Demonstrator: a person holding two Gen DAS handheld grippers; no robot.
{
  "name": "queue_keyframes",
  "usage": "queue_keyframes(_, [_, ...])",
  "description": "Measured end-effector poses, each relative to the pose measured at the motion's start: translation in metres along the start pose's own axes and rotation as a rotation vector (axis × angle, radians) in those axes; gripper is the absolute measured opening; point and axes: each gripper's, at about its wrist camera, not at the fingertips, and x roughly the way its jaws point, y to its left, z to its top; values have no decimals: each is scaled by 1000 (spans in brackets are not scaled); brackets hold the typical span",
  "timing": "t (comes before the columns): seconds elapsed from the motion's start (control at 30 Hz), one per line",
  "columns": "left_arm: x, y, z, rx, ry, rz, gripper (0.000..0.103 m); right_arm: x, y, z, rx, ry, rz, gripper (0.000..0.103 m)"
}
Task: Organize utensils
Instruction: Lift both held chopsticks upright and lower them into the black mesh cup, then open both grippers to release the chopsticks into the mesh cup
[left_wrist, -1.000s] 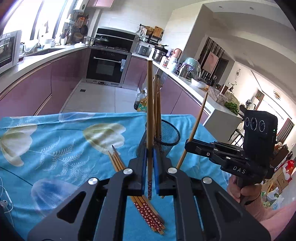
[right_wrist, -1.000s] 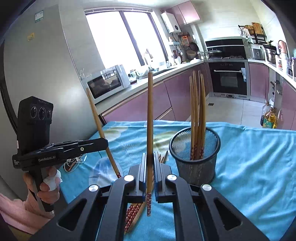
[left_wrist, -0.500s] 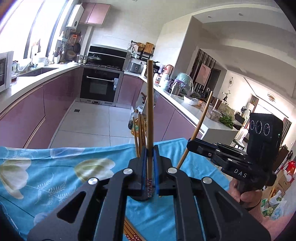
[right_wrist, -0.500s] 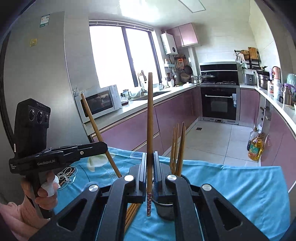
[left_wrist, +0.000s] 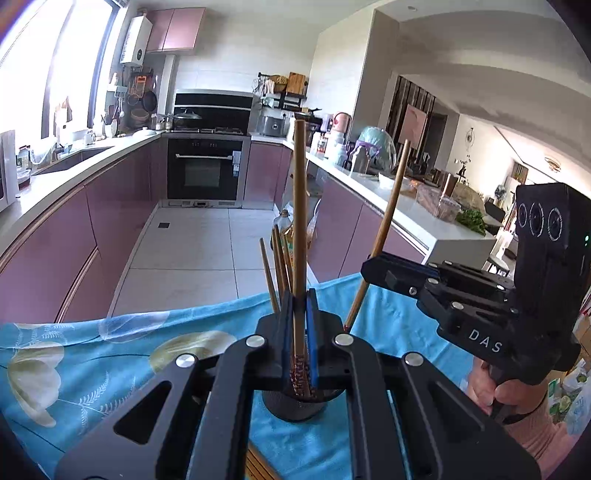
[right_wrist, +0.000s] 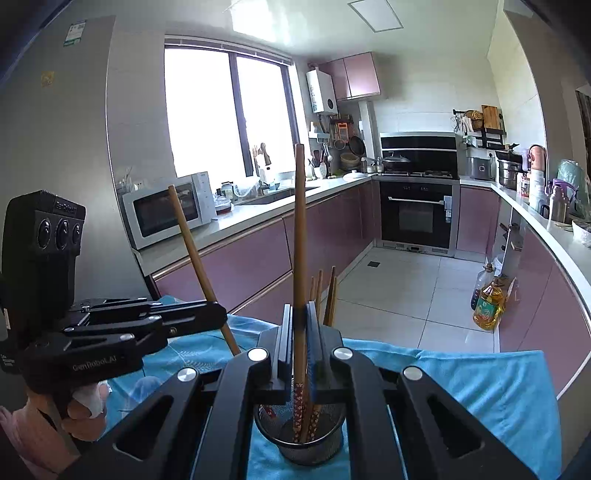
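In the left wrist view my left gripper (left_wrist: 298, 332) is shut on an upright wooden chopstick (left_wrist: 300, 221). Its patterned lower end hangs over the black mesh holder (left_wrist: 295, 406), where several chopsticks (left_wrist: 277, 266) stand. To the right, my right gripper (left_wrist: 369, 267) clamps a second, slanted chopstick (left_wrist: 388, 229). The right wrist view shows the right gripper (right_wrist: 300, 332) shut on its chopstick (right_wrist: 300, 221), whose tip reaches into the holder (right_wrist: 299, 443). My left gripper (right_wrist: 221, 317) is at the left there, holding its slanted chopstick (right_wrist: 195, 258).
A blue flowered cloth (left_wrist: 110, 350) covers the table, and loose chopsticks (left_wrist: 258, 465) lie at its near edge. Beyond the table's far edge are the tiled floor, purple cabinets, an oven (right_wrist: 415, 218), a microwave (right_wrist: 166, 214) and oil bottles (right_wrist: 487, 302).
Both grippers have risen with their chopsticks and come over the mesh holder. The holder, earlier ahead of the fingers, now sits right beneath them in both views.
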Motion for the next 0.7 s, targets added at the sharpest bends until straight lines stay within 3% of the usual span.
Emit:
queue_keyframes(0.1, [18,0,-8,13,60,34,8,12,1,-7,-11,41,-16,6])
queue_keyframes(0.43, [53,9,-31,27,199,17,8,52,-2,-31,-3,208,-22,6])
queue_keyframes(0.7, [74,25,-34,1,234,14,8,70,-9,-37,23,263,-29,6])
